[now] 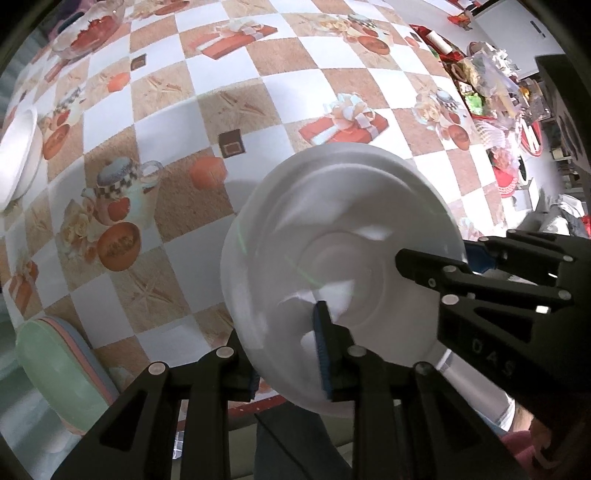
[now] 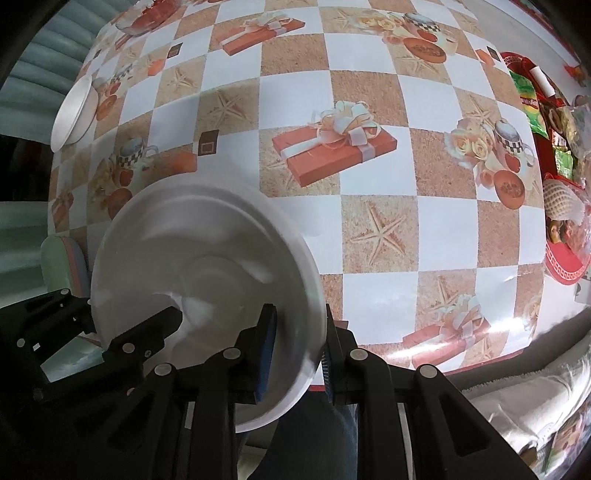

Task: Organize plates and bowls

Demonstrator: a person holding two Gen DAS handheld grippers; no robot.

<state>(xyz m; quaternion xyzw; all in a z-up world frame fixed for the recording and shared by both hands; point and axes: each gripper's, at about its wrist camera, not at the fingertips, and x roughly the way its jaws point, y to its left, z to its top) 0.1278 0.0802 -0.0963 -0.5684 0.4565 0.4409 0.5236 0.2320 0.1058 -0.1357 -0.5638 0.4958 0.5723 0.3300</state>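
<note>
A white bowl (image 1: 332, 236) hangs over the near edge of the checked tablecloth (image 1: 280, 96), between both grippers. My right gripper (image 2: 299, 343) is shut on the bowl (image 2: 207, 258) at its right rim, one pad inside and one outside. My left gripper (image 1: 290, 354) straddles the opposite rim with one blue pad inside the bowl and the other behind the wall. Its fingers stand slightly apart from the wall, so it is open. Each view shows the other gripper at the far rim. A second white bowl (image 1: 18, 158) sits at the table's left edge.
A stack of pastel plates (image 1: 55, 362), green on top, lies at the near left corner. A glass bowl with red contents (image 1: 92, 29) stands far left. A red tray of snacks and packets (image 2: 565, 266) fills the right side. A person's legs show below the table edge.
</note>
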